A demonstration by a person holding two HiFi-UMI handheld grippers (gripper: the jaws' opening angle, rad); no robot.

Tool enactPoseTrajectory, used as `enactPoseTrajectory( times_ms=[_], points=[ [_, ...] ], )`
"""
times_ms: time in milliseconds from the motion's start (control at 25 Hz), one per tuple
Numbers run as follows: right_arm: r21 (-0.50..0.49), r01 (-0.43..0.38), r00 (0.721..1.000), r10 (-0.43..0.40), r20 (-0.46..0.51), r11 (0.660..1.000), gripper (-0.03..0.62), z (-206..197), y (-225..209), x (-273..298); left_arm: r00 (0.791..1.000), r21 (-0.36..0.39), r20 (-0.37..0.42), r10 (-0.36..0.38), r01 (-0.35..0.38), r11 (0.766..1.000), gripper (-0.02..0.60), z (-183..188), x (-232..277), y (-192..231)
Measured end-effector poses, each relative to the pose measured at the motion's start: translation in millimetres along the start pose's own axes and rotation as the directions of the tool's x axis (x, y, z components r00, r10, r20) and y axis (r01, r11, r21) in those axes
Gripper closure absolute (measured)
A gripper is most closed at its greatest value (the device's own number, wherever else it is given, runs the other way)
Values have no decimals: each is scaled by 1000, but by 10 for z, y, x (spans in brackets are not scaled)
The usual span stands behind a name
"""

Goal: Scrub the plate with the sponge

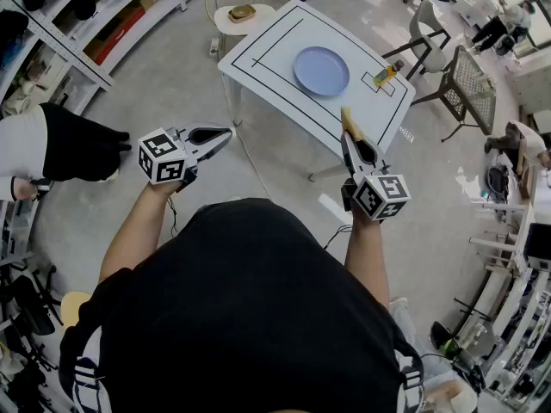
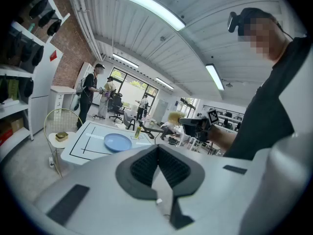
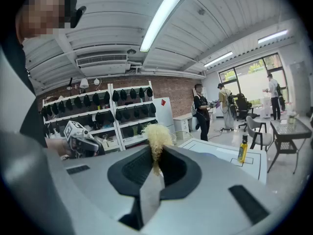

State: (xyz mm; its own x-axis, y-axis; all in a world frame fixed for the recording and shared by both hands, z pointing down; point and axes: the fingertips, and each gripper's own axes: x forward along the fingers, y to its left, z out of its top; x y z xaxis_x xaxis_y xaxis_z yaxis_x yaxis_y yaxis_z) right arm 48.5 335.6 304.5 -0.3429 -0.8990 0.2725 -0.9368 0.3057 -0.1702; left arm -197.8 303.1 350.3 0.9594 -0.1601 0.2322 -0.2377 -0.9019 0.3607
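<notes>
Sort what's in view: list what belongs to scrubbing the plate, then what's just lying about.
For the job:
- blue plate on the white table
- yellow sponge, clamped in the right gripper

Lying about:
- yellow bottle beside the plate
- brownish item on the round side table
- mesh chair

- sponge (image 3: 156,137): only the frayed yellow top clears the right gripper (image 3: 156,164) jaws, rest pinched out of sight
- bottle (image 1: 385,73): label too small to read (yellow, that's all)
- item (image 1: 242,12) on round stool (image 1: 263,17): too small to identify
- shelving (image 1: 65,46): cut off by left edge
</notes>
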Motion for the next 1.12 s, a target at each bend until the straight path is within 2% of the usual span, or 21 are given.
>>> enactPoseTrajectory(
  times_ms=[240, 520, 840, 1120],
  points=[
    [3, 47, 999, -47, -12, 999, 560, 20, 149, 68, 999, 3, -9, -35, 35, 999, 572, 54, -157, 128],
    [52, 119, 992, -121, 30, 991, 559, 36, 244, 99, 993, 56, -35, -109, 111, 992, 572, 186, -186, 276],
    [76, 146, 988, -149, 34, 986, 559, 1, 345, 195, 989, 72, -56, -139, 143, 987, 572, 220, -274, 405],
    [81, 169, 985, -172, 32, 982, 559, 16, 228, 314, 986, 65, -62, -153, 157, 985, 572, 215, -204, 558]
  ],
)
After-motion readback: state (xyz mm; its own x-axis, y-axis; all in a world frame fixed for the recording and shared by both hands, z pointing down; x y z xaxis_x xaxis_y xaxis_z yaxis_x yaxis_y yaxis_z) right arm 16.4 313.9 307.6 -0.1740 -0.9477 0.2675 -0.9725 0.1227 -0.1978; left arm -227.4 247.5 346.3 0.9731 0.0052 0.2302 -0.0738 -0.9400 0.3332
